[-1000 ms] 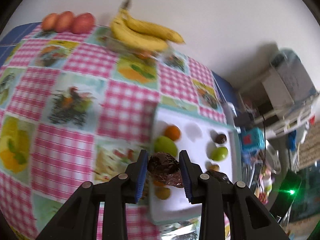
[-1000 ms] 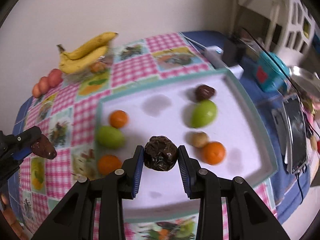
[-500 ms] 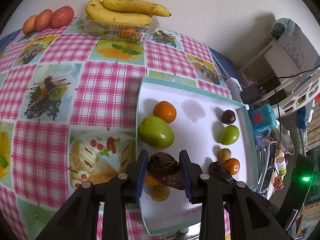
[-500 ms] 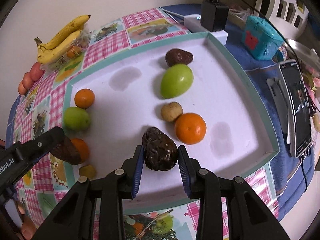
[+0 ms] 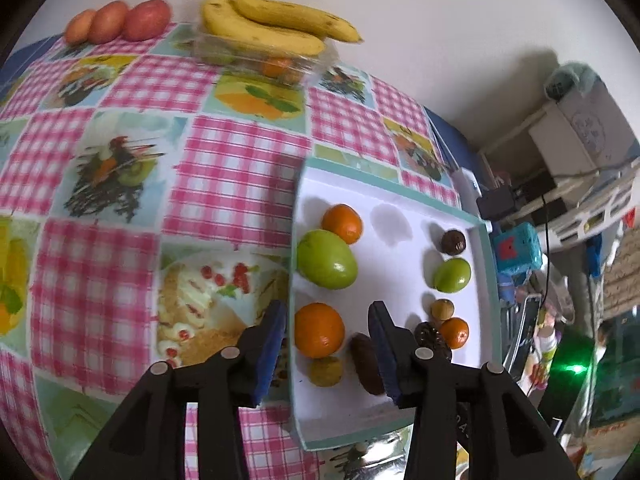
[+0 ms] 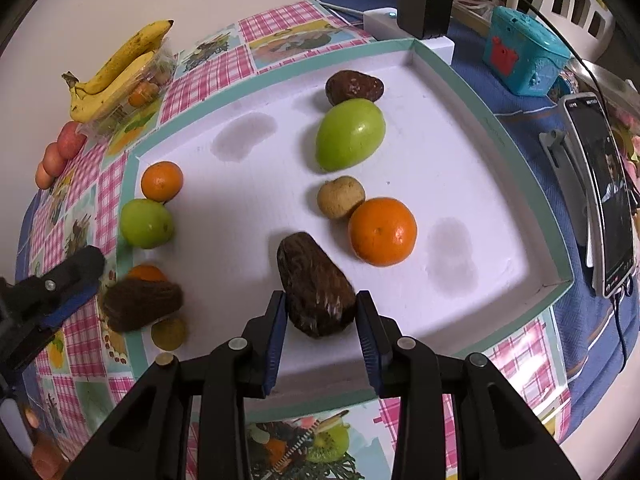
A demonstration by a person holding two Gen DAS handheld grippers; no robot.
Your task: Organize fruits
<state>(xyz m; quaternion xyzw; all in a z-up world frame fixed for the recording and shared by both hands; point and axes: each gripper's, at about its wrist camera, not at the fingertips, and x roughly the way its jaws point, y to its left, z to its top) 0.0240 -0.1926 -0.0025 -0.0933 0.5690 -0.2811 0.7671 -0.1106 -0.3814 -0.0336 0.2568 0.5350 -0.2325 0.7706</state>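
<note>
- The left gripper (image 5: 326, 344) has just been opening; its blue-padded fingers (image 5: 272, 344) now stand apart over the near left corner of the white tray (image 5: 486, 280), one finger outside the rim, the other inside.
- A dark brown date (image 5: 366, 364) lies on the tray floor between those fingers, close against the right one. From the right wrist view it looks free of the pads, though motion blur makes contact hard to rule out.
- Beside that date sit an orange (image 5: 319, 330) and a small yellowish fruit (image 5: 326, 371); farther along the same edge are a green fruit (image 5: 326, 259) and a smaller orange (image 5: 342, 224).
- The right gripper (image 6: 322, 320) is closed narrowly on a second wrinkled date (image 6: 314, 290), its fingers pressing both sides, low over the tray's near edge.
- Just past it are a large orange (image 6: 382, 231), a small tan fruit (image 6: 341, 197), a green fruit (image 6: 350, 134) and another brown date (image 6: 354, 87) in a row.
- Bananas (image 5: 272, 24) rest on a clear box at the far edge of the checked tabletop (image 5: 224, 168).
</note>
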